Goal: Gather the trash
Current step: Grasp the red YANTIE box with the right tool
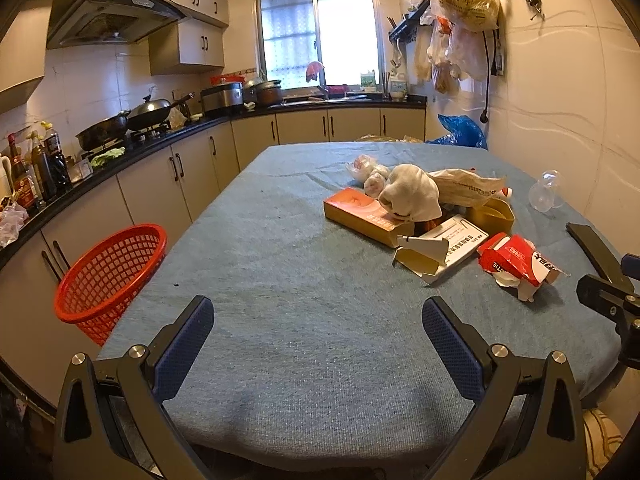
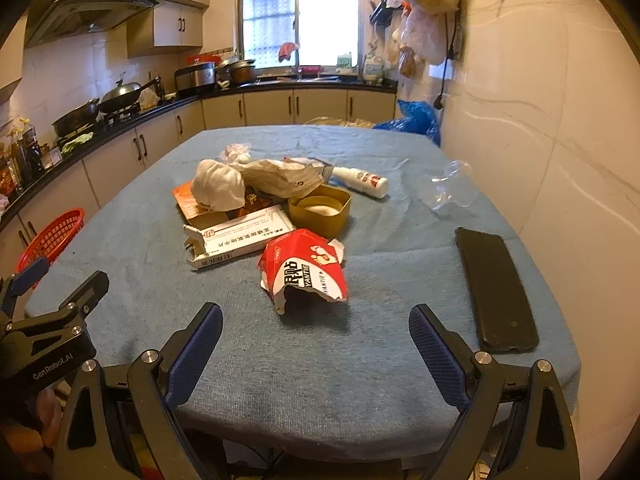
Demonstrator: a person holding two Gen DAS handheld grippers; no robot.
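Note:
A pile of trash lies on the blue-covered table (image 1: 280, 320): a torn red carton (image 1: 516, 262) (image 2: 306, 270), a white flat box (image 1: 444, 250) (image 2: 240, 240), an orange box (image 1: 360, 210), a crumpled white wad (image 1: 410, 192) (image 2: 218, 186), a paper bag (image 2: 284, 176), a round yellow tub (image 2: 320, 210) and a white bottle (image 2: 360, 180). A red mesh basket (image 1: 108, 276) (image 2: 52, 236) hangs at the table's left edge. My left gripper (image 1: 318, 312) is open and empty over the near table. My right gripper (image 2: 316, 320) is open and empty, just short of the red carton.
A black phone (image 2: 496, 288) lies on the table at the right, near a clear plastic cup (image 2: 452, 188). A wall runs along the right side. Kitchen counters with pans (image 1: 120, 124) run along the left and back.

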